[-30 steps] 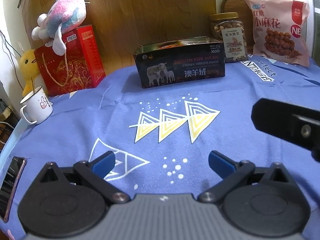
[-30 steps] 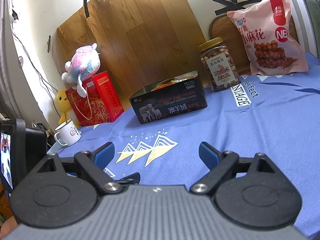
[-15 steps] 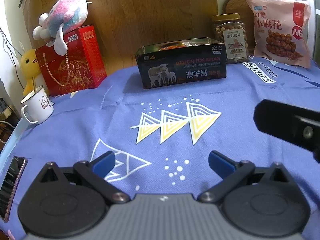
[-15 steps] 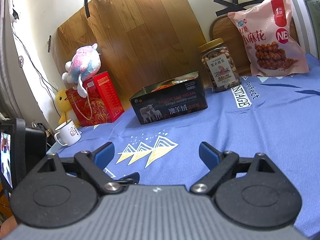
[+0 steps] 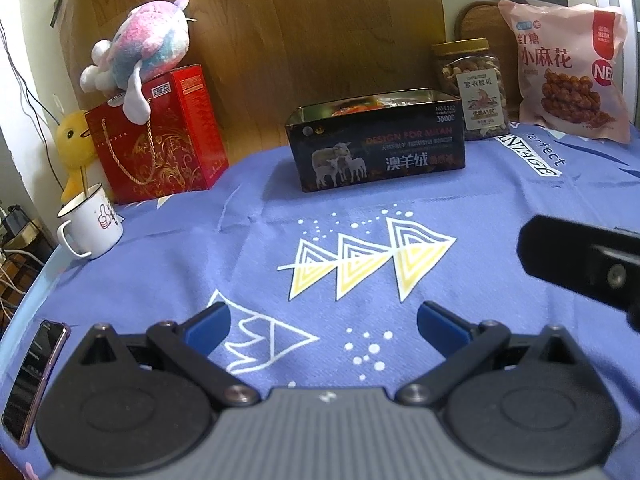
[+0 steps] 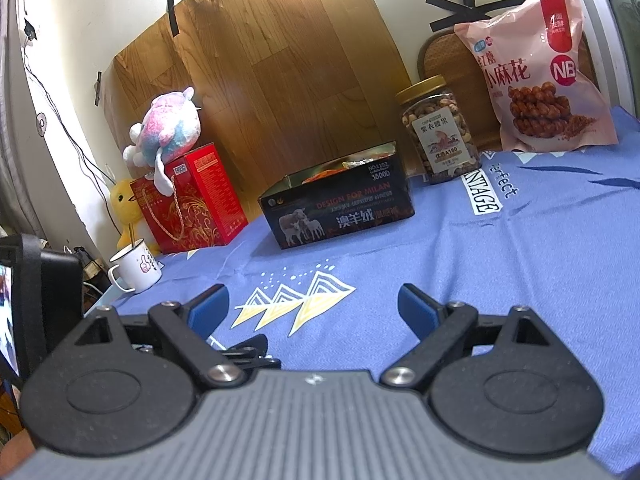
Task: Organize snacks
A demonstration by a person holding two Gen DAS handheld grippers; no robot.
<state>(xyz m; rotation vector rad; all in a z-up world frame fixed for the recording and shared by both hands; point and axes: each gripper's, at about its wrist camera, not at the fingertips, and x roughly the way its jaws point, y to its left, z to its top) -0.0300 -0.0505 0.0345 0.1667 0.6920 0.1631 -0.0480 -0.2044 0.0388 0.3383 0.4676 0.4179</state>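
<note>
An open black tin box with snack packets inside stands at the back of the blue tablecloth. A clear jar of nuts stands to its right, and a pink bag of twisted snacks leans further right. My left gripper is open and empty, low over the cloth in front of the box. My right gripper is open and empty, also short of the box. Part of the right gripper's body shows in the left wrist view.
A red gift box with a plush toy on top stands back left. A white mug and a yellow duck toy are at the left edge. A phone lies front left.
Both views have shifted slightly; the box, jar and bag sit a little lower and further right in the left wrist view. Both grippers stay open and empty.
</note>
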